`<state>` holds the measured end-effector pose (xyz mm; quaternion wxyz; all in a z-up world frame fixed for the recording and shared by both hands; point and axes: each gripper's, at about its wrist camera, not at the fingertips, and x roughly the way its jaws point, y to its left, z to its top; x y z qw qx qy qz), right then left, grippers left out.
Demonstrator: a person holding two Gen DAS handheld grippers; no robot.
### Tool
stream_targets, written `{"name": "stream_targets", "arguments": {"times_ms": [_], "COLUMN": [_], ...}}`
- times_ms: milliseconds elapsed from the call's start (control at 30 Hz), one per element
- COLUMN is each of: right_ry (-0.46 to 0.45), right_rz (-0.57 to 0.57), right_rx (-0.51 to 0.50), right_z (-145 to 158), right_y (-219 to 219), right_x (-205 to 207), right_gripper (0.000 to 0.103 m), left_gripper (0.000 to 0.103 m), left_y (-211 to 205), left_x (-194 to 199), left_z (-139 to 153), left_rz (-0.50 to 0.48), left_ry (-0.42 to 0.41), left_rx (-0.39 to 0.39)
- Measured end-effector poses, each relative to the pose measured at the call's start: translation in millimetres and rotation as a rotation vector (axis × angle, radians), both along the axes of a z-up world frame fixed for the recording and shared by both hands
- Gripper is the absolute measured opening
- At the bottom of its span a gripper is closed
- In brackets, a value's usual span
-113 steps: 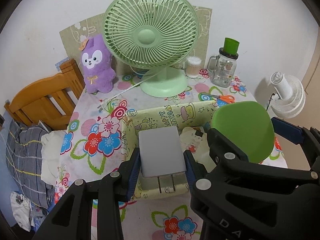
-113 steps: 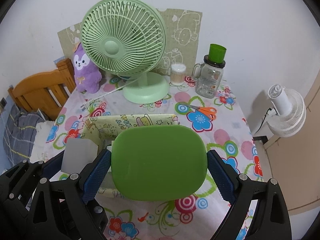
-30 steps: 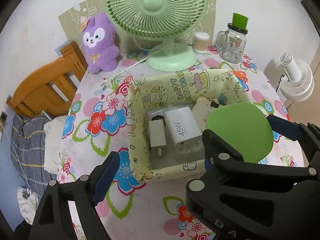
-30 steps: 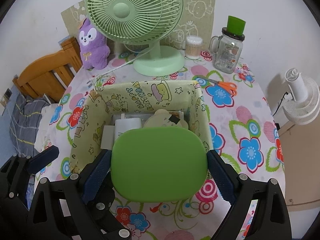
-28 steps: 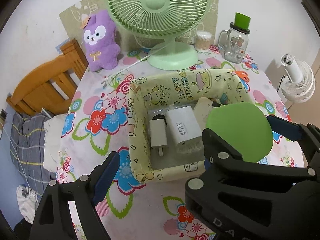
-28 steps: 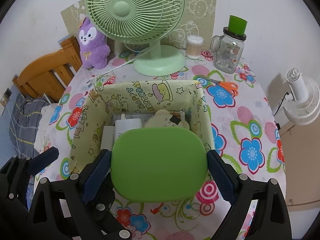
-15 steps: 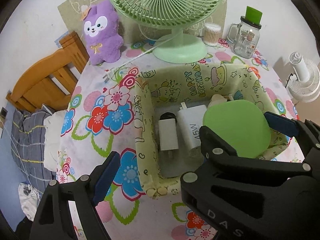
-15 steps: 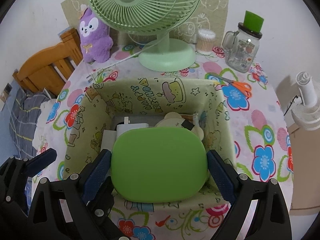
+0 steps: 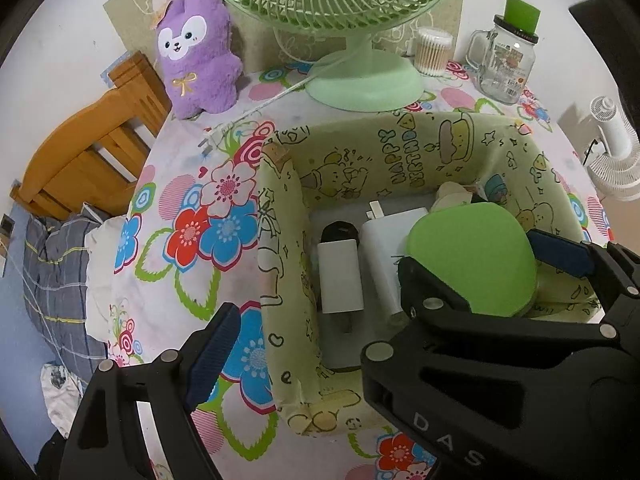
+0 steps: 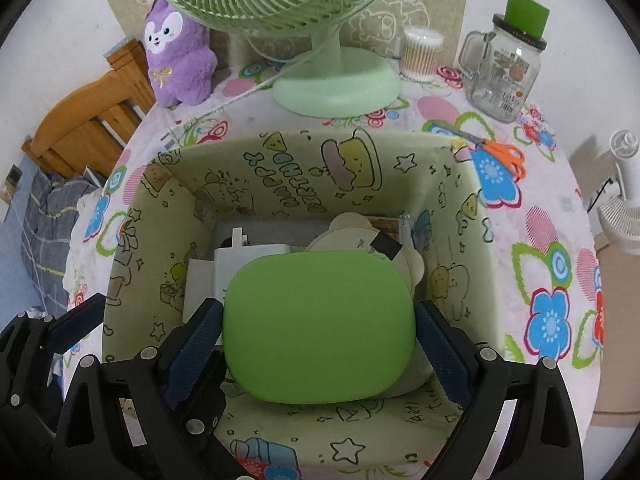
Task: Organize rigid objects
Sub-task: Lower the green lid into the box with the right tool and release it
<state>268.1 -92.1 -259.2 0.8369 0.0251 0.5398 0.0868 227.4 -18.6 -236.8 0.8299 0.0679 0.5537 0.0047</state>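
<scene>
A big green fan (image 10: 280,8), a purple plush toy (image 10: 176,56), a glass jar (image 10: 504,76) and scissors (image 10: 496,150) sit on the flowery desk (image 10: 560,240) behind the box (image 10: 152,280). 2 white chargers (image 9: 340,276) lie in the box (side by side). The right gripper (image 10: 318,328) pinches a green case (image 10: 318,328) low over the box. The left gripper (image 9: 316,320) is spread wide and holds nothing.

green fan (image 10: 280,8), purple plush (image 10: 176,52), glass jar (image 10: 504,76), orange scissors (image 10: 500,152).
</scene>
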Motion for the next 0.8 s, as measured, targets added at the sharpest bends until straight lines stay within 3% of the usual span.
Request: {"name": "stream_targets", "arguments": {"times_ms": [267,800], "right_ry": [0.006,-0.078], "right_rz": [0.006,-0.057], "right_rx": [0.026,-0.014], "right_z": [4.4,44.0], "right_y": [0.0,-31.0], "right_x": [0.4,-35.9], "right_gripper": [0.101,0.102], "left_gripper": [0.088,0.088], "left_y": [1.3,-26.6], "left_x": [-0.4,-25.1], "left_z": [4.6,35.0], "left_rz": [-0.001,-0.078], "left_ry": [-0.003,-0.073], "left_rx": [-0.015,-0.077]}}
